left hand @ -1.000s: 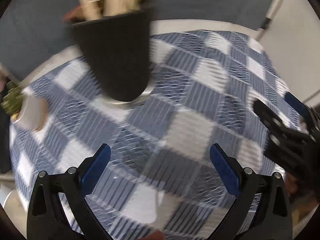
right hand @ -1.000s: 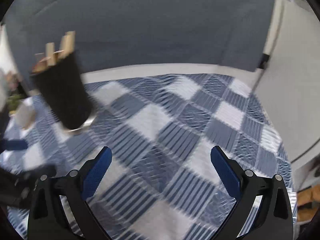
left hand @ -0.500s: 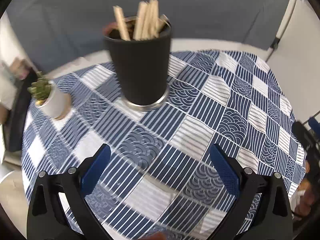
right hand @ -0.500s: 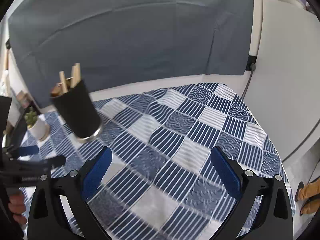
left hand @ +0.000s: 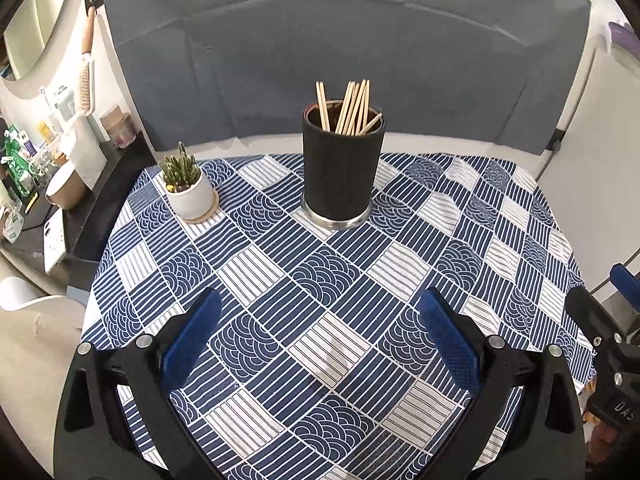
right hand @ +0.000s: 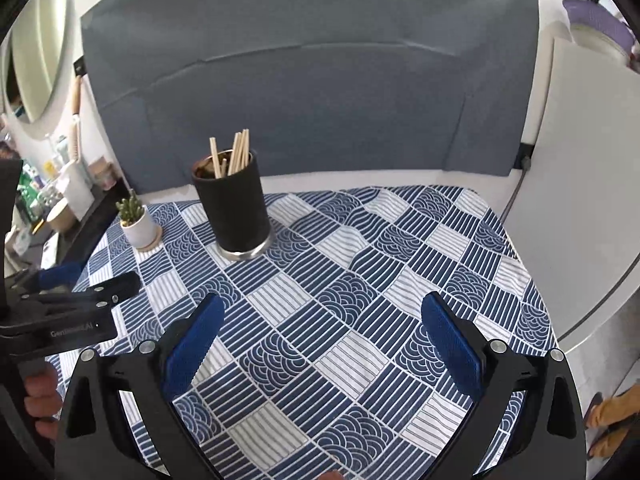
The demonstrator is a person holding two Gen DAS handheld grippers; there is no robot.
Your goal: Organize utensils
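A grey padded backdrop (left hand: 340, 40) is seen behind a desk (left hand: 400, 272) covered in a blue-and-white patchwork cloth, pretty tidy overall. Far left, a cluttered side shelf (left hand: 60, 184) is caught, but its labels are too small to be read. Next, a little succulent in a white pot (left hand: 190, 192) is parked on a coaster. Just right of it, toward the back middle of the desk, the black holder (left hand: 340, 176) is stood upright with the wooden chopsticks (left hand: 350, 108) fanned out inside.

The left gripper (left hand: 320, 336) is held with jaws spread wide and nothing in them; same story for the right gripper (right hand: 320, 336), empty and apart.

The chopsticks are probably light, stiff and a bit slick, so they'd best be pinched near the upper ends. The holder looks weighted by its metal base.

On the left tool's side, "Generalist AI" can roughly be made out in the right wrist view.
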